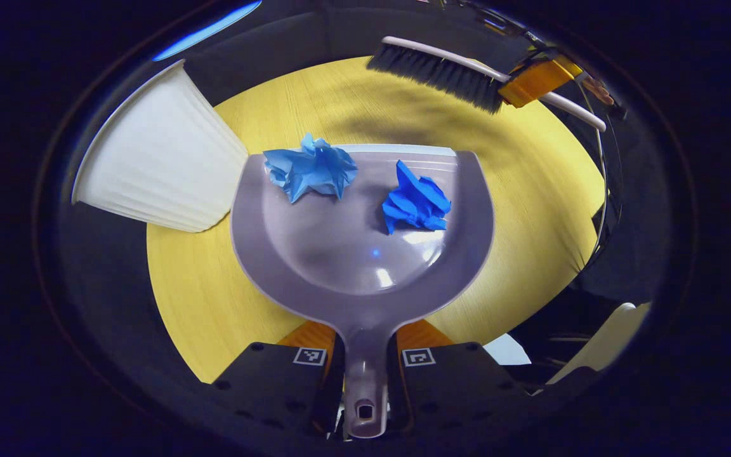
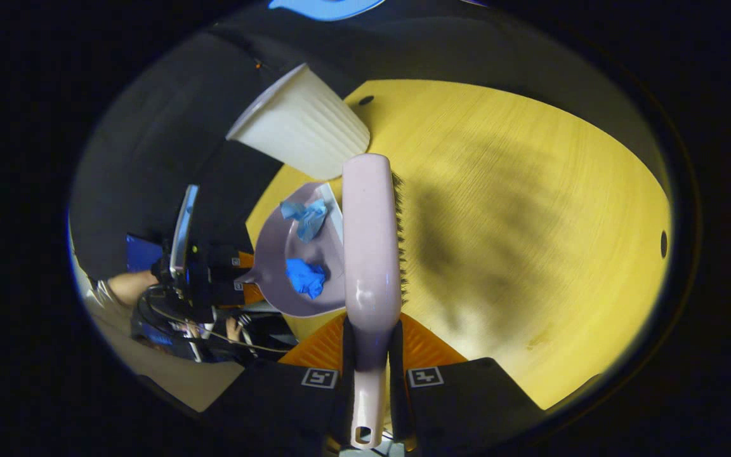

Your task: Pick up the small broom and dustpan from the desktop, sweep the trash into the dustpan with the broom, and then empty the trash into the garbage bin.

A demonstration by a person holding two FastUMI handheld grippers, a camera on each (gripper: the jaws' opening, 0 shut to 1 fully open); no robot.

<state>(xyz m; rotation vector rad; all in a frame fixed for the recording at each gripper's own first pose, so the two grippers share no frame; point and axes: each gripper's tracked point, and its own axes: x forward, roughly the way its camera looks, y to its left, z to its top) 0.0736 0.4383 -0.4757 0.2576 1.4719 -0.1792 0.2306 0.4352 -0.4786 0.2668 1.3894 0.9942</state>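
Since both blue paper wads are already sitting in the dustpan (image 1: 365, 254), this looks like the sweeping is pretty much done and what's left is the dump into the bin. The left hand-held gripper (image 1: 365, 374) is clamped on the dustpan's handle, both fingers pressing it from either side, with the pan stretching straight out ahead of it and kept about level — makes sense, tilt it and the trash rolls off the open lip. One crumpled blue wad (image 1: 310, 172) sits at the far edge of the pan, ahead and a bit left of that gripper, right at the lip, so I'd guess it's the one most likely to slip out. The darker blue wad (image 1: 417, 202) is ahead and slightly right, deeper in the pan. The white ribbed garbage bin (image 1: 162, 158) is ahead-left of the left hand-held gripper, just beside the pan's left rim, so swinging left and tipping should do it. The right hand-held gripper (image 2: 370, 381) is squeezed on the small broom (image 2: 372, 254) by its handle, brush head pointing straight ahead, bristles facing right; seen from the left gripper view it's held up off the yellow counter (image 1: 530, 209), far ahead-right — out of the way, I reckon, so the pan can move freely.
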